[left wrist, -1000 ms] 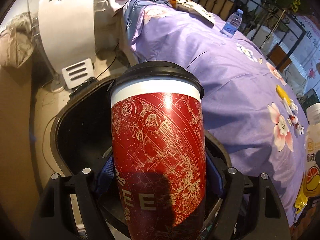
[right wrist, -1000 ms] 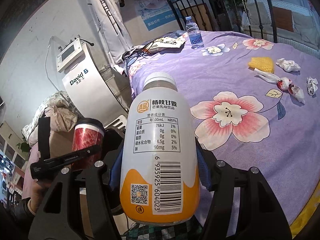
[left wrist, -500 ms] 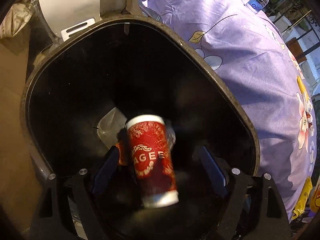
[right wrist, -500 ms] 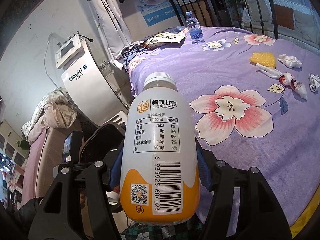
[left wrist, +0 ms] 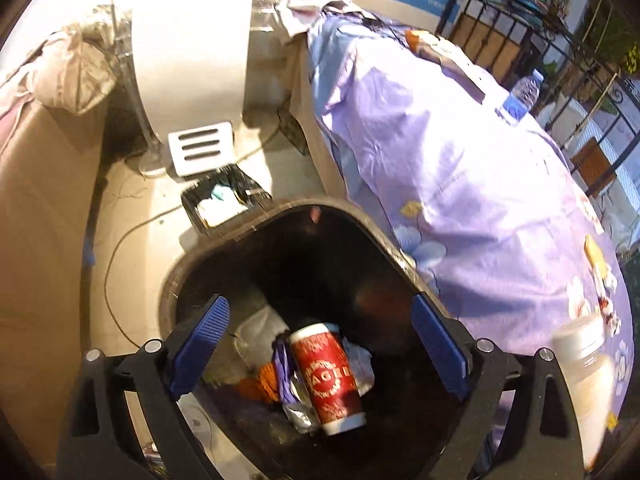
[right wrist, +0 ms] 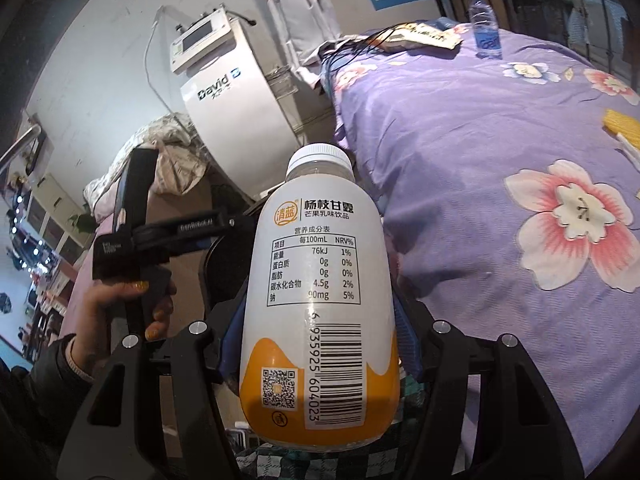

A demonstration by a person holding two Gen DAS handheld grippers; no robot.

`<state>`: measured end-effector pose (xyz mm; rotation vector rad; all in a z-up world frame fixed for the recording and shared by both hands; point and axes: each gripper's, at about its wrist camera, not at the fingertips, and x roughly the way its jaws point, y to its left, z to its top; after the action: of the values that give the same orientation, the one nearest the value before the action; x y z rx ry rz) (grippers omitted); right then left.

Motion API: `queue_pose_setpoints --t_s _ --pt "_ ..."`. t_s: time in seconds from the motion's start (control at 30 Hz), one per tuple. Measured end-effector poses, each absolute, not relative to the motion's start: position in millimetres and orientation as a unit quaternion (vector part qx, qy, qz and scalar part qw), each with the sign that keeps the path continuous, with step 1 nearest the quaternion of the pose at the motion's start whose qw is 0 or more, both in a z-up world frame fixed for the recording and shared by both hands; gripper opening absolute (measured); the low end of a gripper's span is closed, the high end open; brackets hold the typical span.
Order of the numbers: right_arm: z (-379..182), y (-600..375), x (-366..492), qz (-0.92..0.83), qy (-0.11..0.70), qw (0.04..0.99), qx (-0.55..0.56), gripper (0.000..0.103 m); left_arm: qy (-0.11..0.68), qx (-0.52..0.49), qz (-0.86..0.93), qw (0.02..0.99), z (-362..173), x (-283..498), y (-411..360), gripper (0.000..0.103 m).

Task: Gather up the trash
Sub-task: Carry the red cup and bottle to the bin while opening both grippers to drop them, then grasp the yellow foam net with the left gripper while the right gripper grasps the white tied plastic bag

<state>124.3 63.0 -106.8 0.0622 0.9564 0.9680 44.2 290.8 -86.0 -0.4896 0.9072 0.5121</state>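
Left tool (left wrist: pixel 316 354) hangs wide and empty over the black plastic trash bin (left wrist: pixel 176 276), the red paper cup (left wrist: pixel 328 376) lying inside among wrappers. Right tool (right wrist: pixel 320 344) clamps the white-and-orange drink bottle (right wrist: pixel 320 304) beside the purple bed (right wrist: pixel 480 160). Next, I'd judge: carry the bottle over the bin and release.

Purple flowered bedspread (right wrist: pixel 460 152) over the bed, with a clear water bottle (right wrist: pixel 485 26) upright near the far rail, a flat printed packet (right wrist: pixel 420 36) and dark cables (right wrist: pixel 356 46) just beside it, and a yellow sponge (right wrist: pixel 622 126) at the right edge. Pale floor (left wrist: pixel 132 216) beside the bed: black bin (left wrist: pixel 192 268), white machine (left wrist: pixel 188 52), small black tray (left wrist: pixel 224 200) between them, thin cord (left wrist: pixel 116 248) trailing across.
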Motion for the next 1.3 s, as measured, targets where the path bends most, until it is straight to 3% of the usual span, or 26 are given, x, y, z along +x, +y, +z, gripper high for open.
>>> queue_pose_setpoints --t_s 0.4,0.83,0.9,1.03,1.3 --pt "-163.3 169.8 118.2 0.482 0.519 0.703 -0.069 0.062 0.387 -0.235 0.284 0.845 -67.6 38.4 317.8 0.092" --pt "-200.9 202.7 117.4 0.461 0.552 0.683 -0.128 0.062 0.392 -0.236 0.285 0.842 -77.0 38.7 324.2 0.092" --pt "-200.5 202.7 116.7 0.465 0.551 0.682 -0.123 0.064 0.393 -0.231 0.283 0.844 -77.1 40.3 321.4 0.093" --pt "-194.4 201.6 117.2 0.482 0.536 0.686 -0.101 0.077 0.395 -0.227 0.278 0.845 -77.4 43.2 317.9 0.093" --pt "-162.4 162.5 116.5 0.517 0.491 0.701 -0.032 0.077 0.394 -0.232 0.276 0.845 -77.2 49.0 314.5 0.094"
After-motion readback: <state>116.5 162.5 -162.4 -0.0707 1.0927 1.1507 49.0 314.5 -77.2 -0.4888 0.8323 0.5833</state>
